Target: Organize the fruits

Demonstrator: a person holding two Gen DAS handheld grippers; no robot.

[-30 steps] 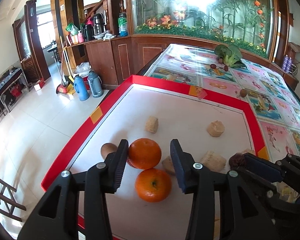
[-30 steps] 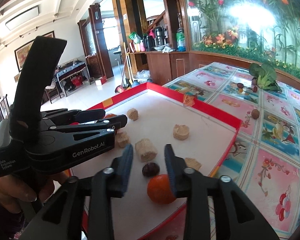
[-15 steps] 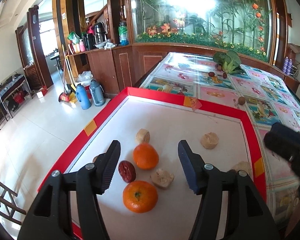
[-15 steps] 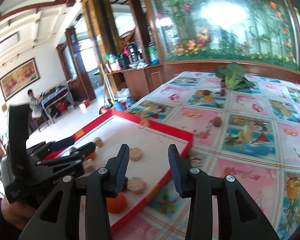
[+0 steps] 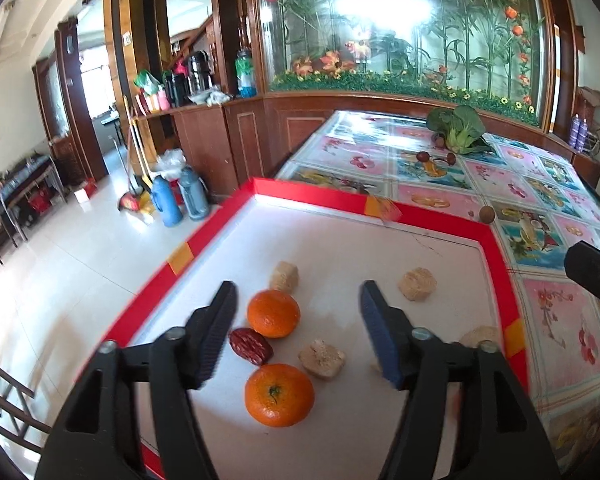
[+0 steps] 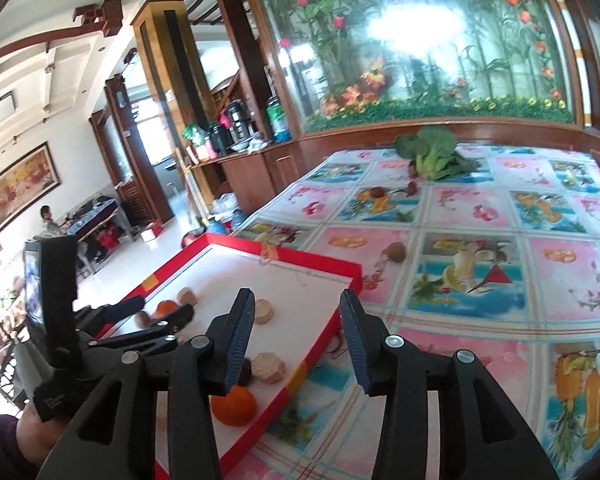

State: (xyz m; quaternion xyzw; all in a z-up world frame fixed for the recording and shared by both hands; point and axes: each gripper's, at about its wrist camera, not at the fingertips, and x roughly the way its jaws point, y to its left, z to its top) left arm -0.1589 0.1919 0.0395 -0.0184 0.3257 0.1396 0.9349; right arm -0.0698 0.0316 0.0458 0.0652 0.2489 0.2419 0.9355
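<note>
While sorting looks only partly done, most fruit sits on the tray (image 5: 496,256), some off it.
Tray holds two oranges (image 5: 273,313), one red date (image 5: 250,346) touching the far orange, five pale chunks (image 5: 322,358) counted. Beyond the tray on the cloth (image 5: 556,328): one brown nut (image 5: 486,214), about three dark fruits (image 5: 422,156), one greens bunch (image 5: 458,126). Left gripper (image 5: 297,334) has just been opening, wide, holding nothing, over the far orange; right gripper (image 6: 297,338) also opening, empty, above the tray's corner.

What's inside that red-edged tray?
In the red-edged tray: two oranges, a red date, several beige chunks. The open left tongs hide part of its floor.
</note>
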